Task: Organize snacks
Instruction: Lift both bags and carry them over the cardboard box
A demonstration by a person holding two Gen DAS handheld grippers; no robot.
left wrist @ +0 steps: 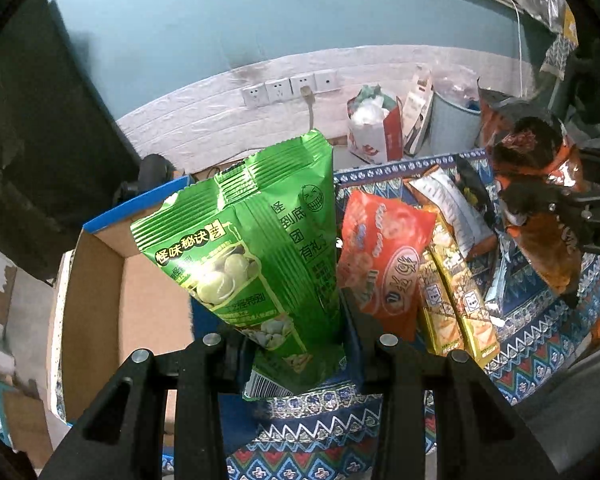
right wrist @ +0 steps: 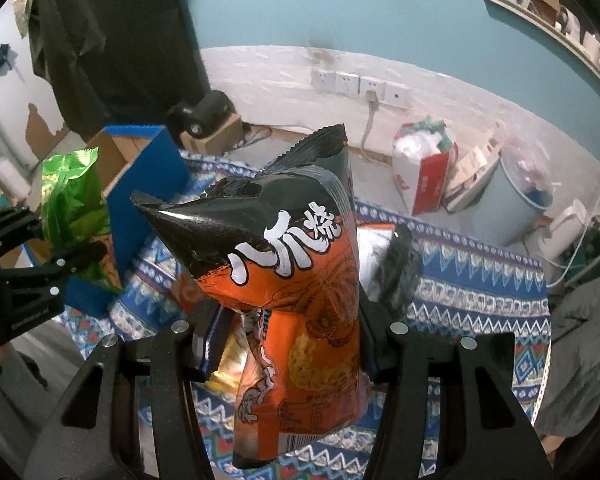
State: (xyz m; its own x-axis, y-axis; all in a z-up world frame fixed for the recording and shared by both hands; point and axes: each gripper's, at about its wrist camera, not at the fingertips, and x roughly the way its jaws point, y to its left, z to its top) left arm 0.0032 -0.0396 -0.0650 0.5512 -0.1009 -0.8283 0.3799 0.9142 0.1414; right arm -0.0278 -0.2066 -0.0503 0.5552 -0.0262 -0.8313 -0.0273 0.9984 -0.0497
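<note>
Each gripper holds one snack bag above the patterned cloth.

The left gripper point(left wrist: 296, 344) is closed on a green bag point(left wrist: 256, 248) marked 怪味秘诀, near the blue cardboard box point(left wrist: 112, 248) at the left. The right gripper point(right wrist: 288, 340) clamps an orange-black bag point(right wrist: 296, 280) reading 小烧. Only the left view shows the red packet point(left wrist: 384, 260) and yellow packets point(left wrist: 456, 304) lying on the cloth point(left wrist: 540, 320).

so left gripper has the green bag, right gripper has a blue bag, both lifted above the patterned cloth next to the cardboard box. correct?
One thing is off: the bag in the right gripper is orange and black, not blue, as the right wrist view shows. The rest holds: the left gripper grips the green bag, both above the patterned cloth beside the cardboard box.
</note>
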